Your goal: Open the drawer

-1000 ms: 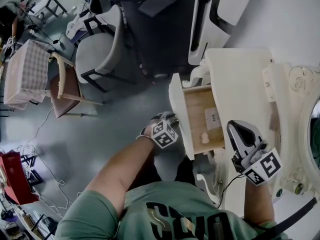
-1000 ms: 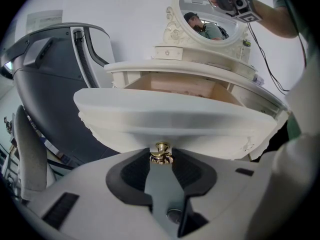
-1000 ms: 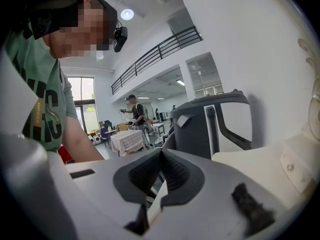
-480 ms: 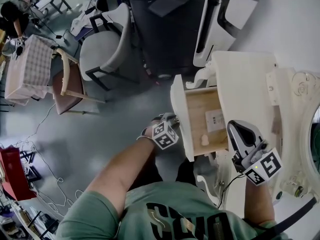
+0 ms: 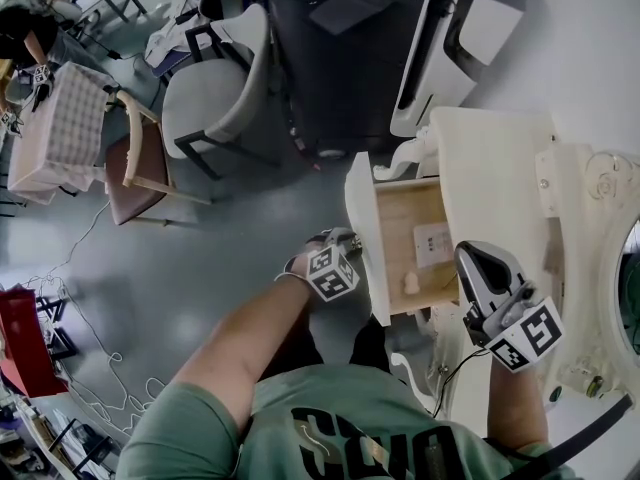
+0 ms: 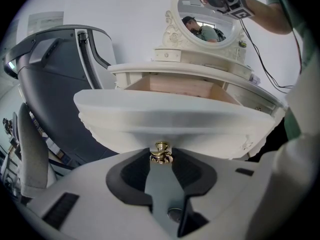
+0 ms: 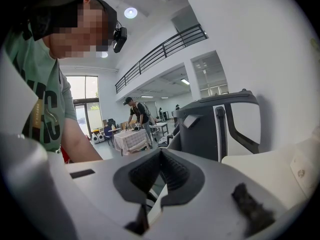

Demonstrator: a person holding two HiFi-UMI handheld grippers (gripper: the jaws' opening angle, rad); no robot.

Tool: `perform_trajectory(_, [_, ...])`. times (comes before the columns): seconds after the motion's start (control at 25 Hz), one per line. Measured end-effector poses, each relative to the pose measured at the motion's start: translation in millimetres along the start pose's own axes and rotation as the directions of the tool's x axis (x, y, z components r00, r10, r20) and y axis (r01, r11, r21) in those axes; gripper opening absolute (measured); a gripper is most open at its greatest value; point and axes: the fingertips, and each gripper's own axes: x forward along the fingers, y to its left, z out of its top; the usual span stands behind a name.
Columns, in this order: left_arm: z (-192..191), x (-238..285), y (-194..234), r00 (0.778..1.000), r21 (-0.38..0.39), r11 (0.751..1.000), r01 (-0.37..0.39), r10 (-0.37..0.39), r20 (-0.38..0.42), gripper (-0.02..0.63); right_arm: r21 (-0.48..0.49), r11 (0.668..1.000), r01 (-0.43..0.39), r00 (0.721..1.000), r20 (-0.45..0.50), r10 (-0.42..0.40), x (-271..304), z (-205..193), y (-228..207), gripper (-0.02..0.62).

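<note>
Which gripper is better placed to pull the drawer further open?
Left. The left gripper has its fingers clasping the brass knob on the drawer front; the right gripper is shut, empty, up by the vanity top.

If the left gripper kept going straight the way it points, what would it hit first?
The left gripper clamps the brass knob; pushing on, it would probably press into the white drawer front right behind.

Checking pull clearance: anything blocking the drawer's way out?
Nothing visible. The left gripper is shut on the knob, and the floor ahead of the drawer front is bare; chairs stand well off.
</note>
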Motion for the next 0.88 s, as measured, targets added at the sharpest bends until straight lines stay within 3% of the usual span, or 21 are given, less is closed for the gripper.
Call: perform_trajectory(0.88, [-3.4, 0.1, -0.6, 0.999, 0.012, 1.000, 0.026, -0.025, -0.041, 0.147, -0.010, 0.999, 0.036, 0.999, 0.009, -0.036, -21.5, 10.8, -10.6, 0.009])
